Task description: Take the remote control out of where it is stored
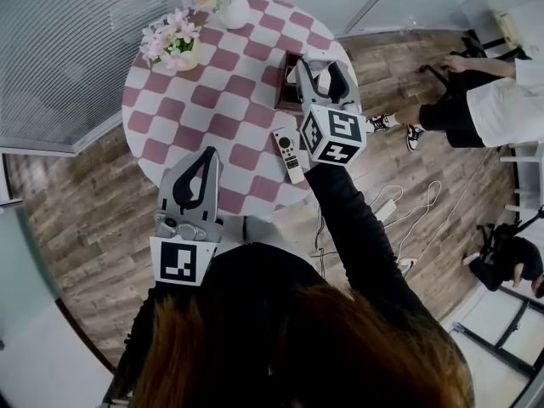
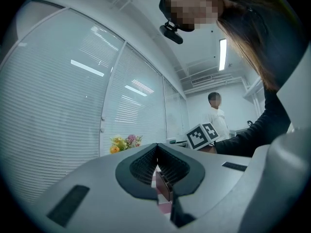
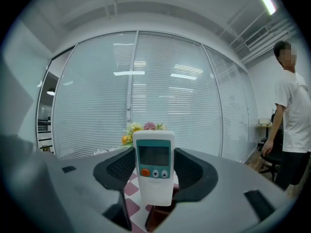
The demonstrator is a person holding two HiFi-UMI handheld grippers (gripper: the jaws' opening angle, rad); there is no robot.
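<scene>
The remote (image 3: 154, 171) could slip out of my right gripper (image 3: 154, 159), I think, because it is smooth and I only have it by its two thin sides. If I tip it or pull too fast, it could drop back into the brown box (image 3: 153, 221) or land on the worktop (image 1: 212, 92). Its bottom end could also catch the edge of the box and knock the box over. There is another remote (image 1: 289, 153) lying flat near the middle of the head view, just below the box, and I could bump it when I set this one down. My right gripper is partly open and pressed on the remote, one jaw on each side. The remote stands up straight in the middle of the right gripper view, with its screen and orange button facing me. Its bottom end looks just above the box, in the lower middle of that view. My left gripper (image 1: 211, 155) is at the lower left of the head view, at the edge of the worktop. Its jaws are together, with nothing in them.
</scene>
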